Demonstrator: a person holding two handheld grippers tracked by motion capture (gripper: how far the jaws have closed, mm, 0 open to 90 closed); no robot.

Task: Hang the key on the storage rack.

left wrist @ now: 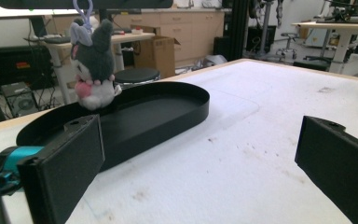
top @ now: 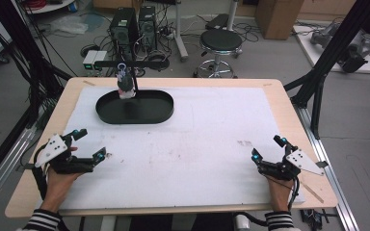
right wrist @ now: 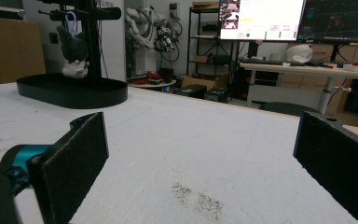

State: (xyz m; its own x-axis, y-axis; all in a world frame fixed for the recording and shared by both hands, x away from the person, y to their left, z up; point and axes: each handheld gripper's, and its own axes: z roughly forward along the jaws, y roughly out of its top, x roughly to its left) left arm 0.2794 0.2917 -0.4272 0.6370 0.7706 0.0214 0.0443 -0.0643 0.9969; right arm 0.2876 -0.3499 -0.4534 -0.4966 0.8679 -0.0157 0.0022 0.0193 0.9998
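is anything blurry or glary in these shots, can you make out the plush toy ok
High view: even light, the plush toy small and soft against the black tray. Left gripper view: toy fairly clear, the near jaws of the left gripper blurred. Right gripper view: toy distant and dim, bright monitor washed out, the right gripper out of focus.

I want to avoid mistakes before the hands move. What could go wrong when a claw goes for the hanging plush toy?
1. The plush toy hangs by a loop from the stand's bar; pulling sideways might tip the stand.
2. The toy hangs just above the black tray; a low approach by the left claw could bump its rim.
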